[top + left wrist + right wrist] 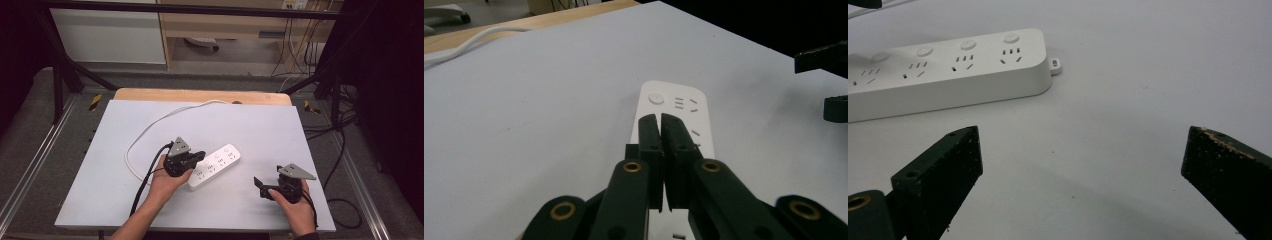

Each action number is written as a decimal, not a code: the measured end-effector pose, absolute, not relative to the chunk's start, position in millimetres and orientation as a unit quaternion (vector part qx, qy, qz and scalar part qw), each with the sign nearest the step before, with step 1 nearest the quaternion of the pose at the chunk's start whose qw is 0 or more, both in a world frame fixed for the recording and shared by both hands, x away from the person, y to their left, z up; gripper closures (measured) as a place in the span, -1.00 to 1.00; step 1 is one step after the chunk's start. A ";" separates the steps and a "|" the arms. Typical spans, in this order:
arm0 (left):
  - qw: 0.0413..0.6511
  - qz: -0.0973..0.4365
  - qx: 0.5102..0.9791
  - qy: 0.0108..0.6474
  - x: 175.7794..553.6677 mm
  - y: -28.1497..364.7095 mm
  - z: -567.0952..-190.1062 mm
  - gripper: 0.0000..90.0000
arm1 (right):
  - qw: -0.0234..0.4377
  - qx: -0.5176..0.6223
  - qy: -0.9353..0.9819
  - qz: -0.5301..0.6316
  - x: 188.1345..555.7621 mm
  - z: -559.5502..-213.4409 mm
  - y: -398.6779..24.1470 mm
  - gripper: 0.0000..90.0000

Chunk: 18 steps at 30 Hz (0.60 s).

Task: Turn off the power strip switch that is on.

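Observation:
A white power strip (220,160) with several sockets and round buttons lies flat on the pale board (250,125), slanting up to the right. Its white cable (150,127) loops away to the left and back. My left gripper (200,156) is shut with nothing between its jaws, and its tips are over the middle of the strip (679,107); whether they touch it is unclear. In its own view the left gripper (659,120) points along the strip's length. My right gripper (260,186) is open just off the strip's right end. It (1080,150) spans bare board, the strip (948,70) beyond.
The board lies on a wooden table (200,95) whose back edge shows behind it. Black frame bars (320,75) stand at the back corners. Loose cables (345,150) trail on the floor at the right. The right gripper (826,82) shows at the left gripper view's right edge.

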State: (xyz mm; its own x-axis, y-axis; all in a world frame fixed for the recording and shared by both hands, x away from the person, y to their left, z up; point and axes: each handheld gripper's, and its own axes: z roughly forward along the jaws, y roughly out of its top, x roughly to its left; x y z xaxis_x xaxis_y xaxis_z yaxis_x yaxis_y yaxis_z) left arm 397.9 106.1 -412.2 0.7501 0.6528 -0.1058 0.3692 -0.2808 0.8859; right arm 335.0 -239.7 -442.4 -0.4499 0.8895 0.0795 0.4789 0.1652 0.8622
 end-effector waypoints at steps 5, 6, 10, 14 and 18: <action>0.505 0.131 0.791 0.320 396.6 107.0 -413.4 1.00 | 0.232 0.469 0.728 0.442 335.0 -442.3 -238.6 -0.92; 0.504 0.130 0.792 0.319 396.7 106.7 -413.9 1.00 | 0.232 0.469 0.729 0.442 334.8 -442.1 -238.5 -0.92; 0.502 0.124 0.795 0.318 397.1 105.6 -416.1 1.00 | 0.232 0.469 0.728 0.442 334.9 -442.0 -238.7 -0.92; 0.495 0.117 0.801 0.317 397.3 104.7 -419.3 1.00 | 0.232 0.468 0.729 0.442 335.1 -441.8 -239.6 -0.92; 0.489 0.112 0.806 0.314 397.2 103.6 -421.2 1.00 | 0.233 0.467 0.730 0.442 335.3 -441.7 -239.5 -0.92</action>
State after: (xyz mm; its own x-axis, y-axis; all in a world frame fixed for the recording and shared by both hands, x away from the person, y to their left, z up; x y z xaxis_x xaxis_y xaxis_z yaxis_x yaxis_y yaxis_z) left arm 397.2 103.6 -421.2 0.7778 0.6155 -0.1276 0.3972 -0.3238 0.8587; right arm 335.3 -239.5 -441.7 -0.4561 0.8869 0.0733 0.4756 0.1733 0.8624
